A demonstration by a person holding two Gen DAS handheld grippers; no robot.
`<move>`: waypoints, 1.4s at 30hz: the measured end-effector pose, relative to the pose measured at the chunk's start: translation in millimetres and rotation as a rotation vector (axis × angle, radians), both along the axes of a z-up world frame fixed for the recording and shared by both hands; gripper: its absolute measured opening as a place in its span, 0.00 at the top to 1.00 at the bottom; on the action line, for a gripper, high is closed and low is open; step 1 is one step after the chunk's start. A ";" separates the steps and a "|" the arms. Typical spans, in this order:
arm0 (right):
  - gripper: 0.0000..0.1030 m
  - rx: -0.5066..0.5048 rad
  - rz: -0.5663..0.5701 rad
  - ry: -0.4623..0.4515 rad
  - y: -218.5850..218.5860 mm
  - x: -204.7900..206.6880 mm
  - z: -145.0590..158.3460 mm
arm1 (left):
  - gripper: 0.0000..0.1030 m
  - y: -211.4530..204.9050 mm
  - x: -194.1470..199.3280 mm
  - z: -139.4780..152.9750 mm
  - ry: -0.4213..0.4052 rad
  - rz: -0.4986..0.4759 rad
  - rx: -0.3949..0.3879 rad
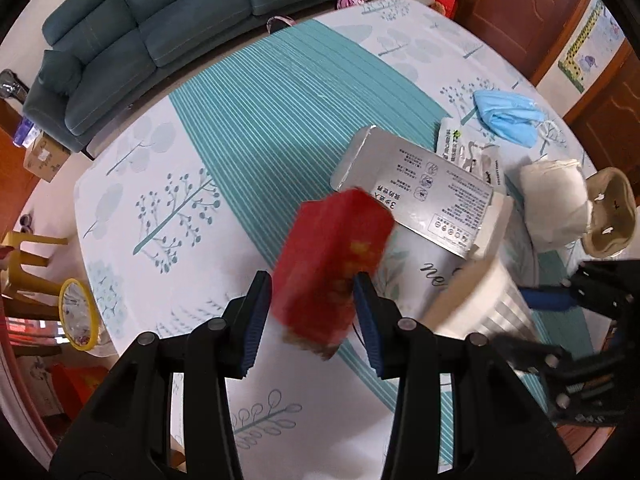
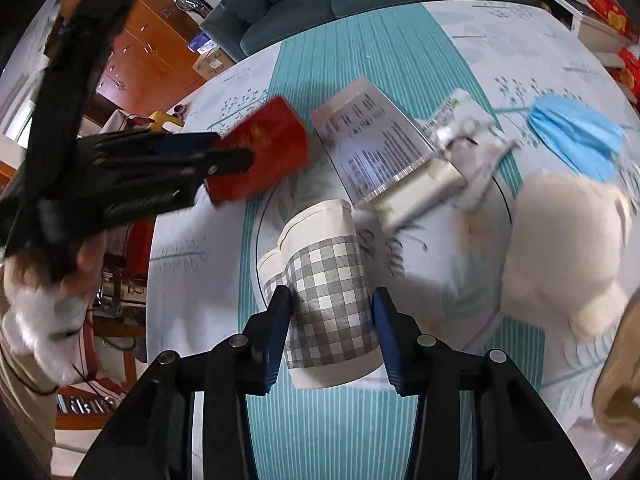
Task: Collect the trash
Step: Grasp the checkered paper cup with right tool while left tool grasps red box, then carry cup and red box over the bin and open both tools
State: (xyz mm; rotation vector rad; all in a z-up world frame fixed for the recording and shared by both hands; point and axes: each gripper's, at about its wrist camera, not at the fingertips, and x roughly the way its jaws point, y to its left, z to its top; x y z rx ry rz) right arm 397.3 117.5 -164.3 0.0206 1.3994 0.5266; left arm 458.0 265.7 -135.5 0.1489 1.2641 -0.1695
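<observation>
Left gripper (image 1: 314,316) clamps red box (image 1: 336,256); right gripper (image 2: 332,340) straddles grey-checked paper cup (image 2: 328,304), pads touching, grip uncertain.

The silver box (image 1: 416,184) bore small Chinese print, mostly too small to read, with "3" at one line; the tablecloth (image 1: 430,270) showed cursive "ne".

A teal sofa (image 1: 132,36) stood beyond the worktop (image 1: 256,92), with wooden doors (image 1: 516,8) and a yellow stool (image 1: 28,264) nearby.
</observation>
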 end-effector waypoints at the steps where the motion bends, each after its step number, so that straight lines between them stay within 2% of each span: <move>1: 0.60 0.004 -0.011 0.002 -4.1 -2.0 -0.3 | 0.62 -1.7 2.9 -3.9 0.005 -0.004 0.012; 10: 0.60 0.032 -0.083 -0.003 -25.7 -20.0 0.1 | 0.54 -1.8 21.6 -28.1 0.030 0.040 0.035; 14: 0.60 0.044 -0.095 0.000 -30.6 -27.3 -0.1 | 0.55 -1.9 23.5 -40.0 0.036 0.050 0.063; 15: 0.60 0.050 -0.101 0.001 -32.0 -30.1 -0.8 | 0.58 -1.1 23.1 -42.7 0.037 0.056 0.065; 19: 0.60 0.069 -0.126 0.002 -45.7 -36.7 2.3 | 0.66 7.7 17.9 -40.5 0.013 0.102 0.000; 23: 0.60 0.090 -0.149 -0.012 -61.2 -50.0 11.8 | 0.67 16.3 2.8 -30.1 0.033 0.149 -0.104; 27: 0.60 0.109 -0.165 -0.036 -70.9 -65.6 27.7 | 0.67 3.5 -33.5 -8.5 0.019 0.133 -0.157; 32: 0.60 0.109 -0.181 -0.088 -88.9 -96.8 52.7 | 0.67 -31.5 -101.0 23.4 0.006 0.064 -0.204; 36: 0.60 0.090 -0.198 -0.134 -102.8 -133.4 71.8 | 0.67 -63.8 -158.9 42.4 0.006 0.005 -0.251; 42: 0.60 0.040 -0.265 -0.187 -150.5 -206.4 94.9 | 0.67 -121.0 -239.1 62.9 0.002 -0.111 -0.315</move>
